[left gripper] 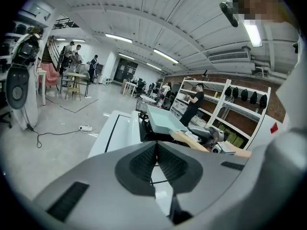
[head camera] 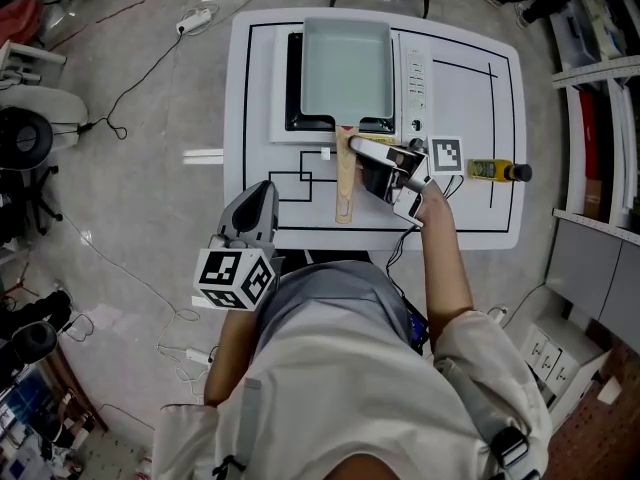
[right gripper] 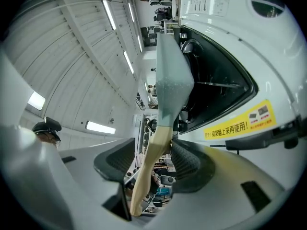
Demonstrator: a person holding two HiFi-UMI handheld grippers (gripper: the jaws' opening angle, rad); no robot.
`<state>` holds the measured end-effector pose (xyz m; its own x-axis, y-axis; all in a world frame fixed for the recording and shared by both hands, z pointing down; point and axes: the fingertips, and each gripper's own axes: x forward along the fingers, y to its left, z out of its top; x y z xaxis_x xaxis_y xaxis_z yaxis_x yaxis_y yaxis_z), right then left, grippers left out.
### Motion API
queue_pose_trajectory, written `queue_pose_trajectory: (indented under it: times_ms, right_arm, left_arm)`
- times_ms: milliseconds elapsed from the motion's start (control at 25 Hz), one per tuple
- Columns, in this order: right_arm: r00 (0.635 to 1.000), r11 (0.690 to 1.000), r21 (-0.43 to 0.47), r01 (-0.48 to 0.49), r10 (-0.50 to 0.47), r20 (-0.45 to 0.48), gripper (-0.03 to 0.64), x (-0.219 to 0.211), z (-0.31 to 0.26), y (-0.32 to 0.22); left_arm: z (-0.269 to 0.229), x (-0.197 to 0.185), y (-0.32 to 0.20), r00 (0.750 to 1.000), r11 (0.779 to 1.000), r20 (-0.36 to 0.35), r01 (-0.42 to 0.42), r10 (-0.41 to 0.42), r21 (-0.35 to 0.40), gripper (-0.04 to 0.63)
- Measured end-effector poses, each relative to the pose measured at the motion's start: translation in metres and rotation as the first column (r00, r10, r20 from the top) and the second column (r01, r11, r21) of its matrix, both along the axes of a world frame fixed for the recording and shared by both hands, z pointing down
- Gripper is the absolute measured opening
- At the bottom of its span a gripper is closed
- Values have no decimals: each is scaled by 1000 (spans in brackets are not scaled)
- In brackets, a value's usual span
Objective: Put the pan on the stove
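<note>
A person in a pale shirt stands at a white table (head camera: 250, 98), seen from above, with a two-jaw tool in each hand. Nearest the body, the left gripper (head camera: 265, 190) hovers at the table's front edge, its marker cube (head camera: 235, 278) hanging off the near side. In the left gripper view its ribbed pads (left gripper: 144, 162) are pressed together with nothing between them.

A little farther in, the right gripper (head camera: 360, 163) reaches across from the person's right toward the pan's wooden handle (head camera: 344, 193), which juts out over the tabletop toward the person. The right gripper view shows its jaws spread, with the handle (right gripper: 148, 171) running between the two pads. There is a clear gap on one side, the other pad lies close alongside the wood, and nothing is clamped.

Beyond the handle, the rectangular pale blue-green pan (head camera: 347, 63) sits on the black top of the portable stove (head camera: 415, 78), a white unit at the middle of the table's far half. A yellow warning label (right gripper: 240, 123) runs along the stove's front.

To the person's right, a small bottle (head camera: 492, 170) lies on its side near the table's edge. On the grey floor beyond the table, a power strip (head camera: 195, 16) trails a black cable (head camera: 130, 88).
</note>
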<state>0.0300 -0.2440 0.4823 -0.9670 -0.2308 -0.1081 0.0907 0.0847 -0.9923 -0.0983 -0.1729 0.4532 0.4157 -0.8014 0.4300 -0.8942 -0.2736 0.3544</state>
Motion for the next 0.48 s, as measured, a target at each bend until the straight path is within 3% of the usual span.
queue_pose_trajectory:
  times_ms: [480]
  right_arm:
    - [996, 997, 1, -78, 78, -40, 233, 16, -2, 7]
  left_arm:
    - [-7, 4, 14, 1000, 999, -13, -18, 19, 29, 9]
